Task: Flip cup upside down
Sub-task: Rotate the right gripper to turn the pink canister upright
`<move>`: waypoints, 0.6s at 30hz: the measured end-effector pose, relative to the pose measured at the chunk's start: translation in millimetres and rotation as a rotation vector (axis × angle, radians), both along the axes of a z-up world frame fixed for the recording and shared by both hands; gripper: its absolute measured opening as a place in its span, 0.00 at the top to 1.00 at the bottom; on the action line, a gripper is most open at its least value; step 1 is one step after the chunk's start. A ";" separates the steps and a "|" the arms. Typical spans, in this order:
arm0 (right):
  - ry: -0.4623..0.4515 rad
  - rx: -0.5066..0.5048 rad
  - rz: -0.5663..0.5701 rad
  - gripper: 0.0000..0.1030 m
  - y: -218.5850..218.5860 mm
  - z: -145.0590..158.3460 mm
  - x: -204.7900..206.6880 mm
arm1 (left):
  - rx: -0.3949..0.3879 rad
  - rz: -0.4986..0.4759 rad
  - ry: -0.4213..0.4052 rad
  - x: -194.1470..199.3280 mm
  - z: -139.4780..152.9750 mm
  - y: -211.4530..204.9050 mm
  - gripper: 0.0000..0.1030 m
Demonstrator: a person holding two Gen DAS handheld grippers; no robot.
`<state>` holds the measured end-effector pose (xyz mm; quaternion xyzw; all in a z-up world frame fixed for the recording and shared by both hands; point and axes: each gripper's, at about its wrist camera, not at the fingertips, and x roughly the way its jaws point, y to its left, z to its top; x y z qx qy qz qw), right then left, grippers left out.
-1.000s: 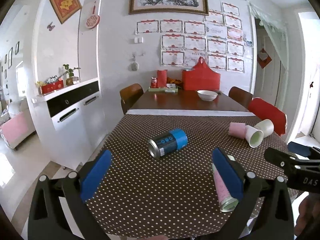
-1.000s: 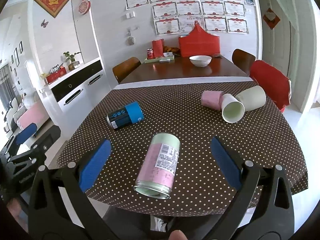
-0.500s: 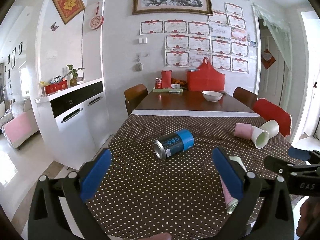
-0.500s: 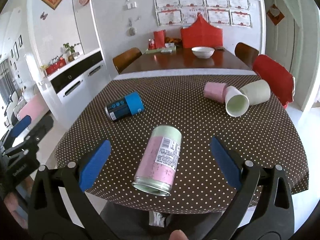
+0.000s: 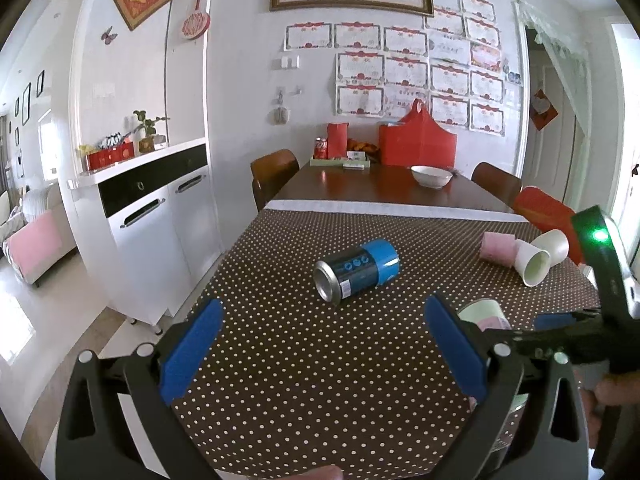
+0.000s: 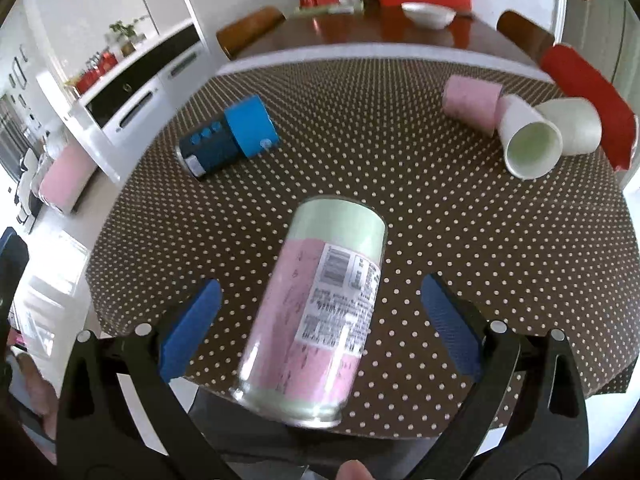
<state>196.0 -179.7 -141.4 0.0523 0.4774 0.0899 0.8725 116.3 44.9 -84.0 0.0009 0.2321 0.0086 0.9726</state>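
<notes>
Closing in: right gripper (image 6: 320, 324) sits low over the pink-and-green cup (image 6: 316, 312), which lies on its side at the near edge of the dotted tablecloth (image 6: 460, 240), base end toward the camera. Jaws spread wide either side of it, not touching. Left gripper (image 5: 320, 348) also spread, empty, hanging off to the left. Cup looks light, rigid and slick, likely to roll; grab mid-body across the label. Versus a second ago, the right gripper has dropped nearer, cup looms larger.

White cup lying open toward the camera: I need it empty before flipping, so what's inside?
The white cup shows only a bare pale interior; its deepest part isn't clearly visible.
</notes>
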 end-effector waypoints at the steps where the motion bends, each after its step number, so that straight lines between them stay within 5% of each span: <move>1: 0.010 -0.006 -0.002 0.06 -0.2 -1.9 4.1 | 0.001 0.000 0.004 1.8 -0.9 0.6 0.04; 12: 0.089 0.004 0.005 0.10 2.9 -17.5 27.8 | 0.005 0.003 0.036 17.7 -13.5 1.1 0.04; 16: 0.126 0.016 0.015 0.28 4.2 -27.1 37.7 | 0.004 -0.001 0.053 24.6 -18.7 0.2 0.04; 18: 0.127 0.016 0.030 0.28 5.4 -27.8 40.4 | 0.006 -0.004 0.063 27.1 -21.6 -0.7 0.04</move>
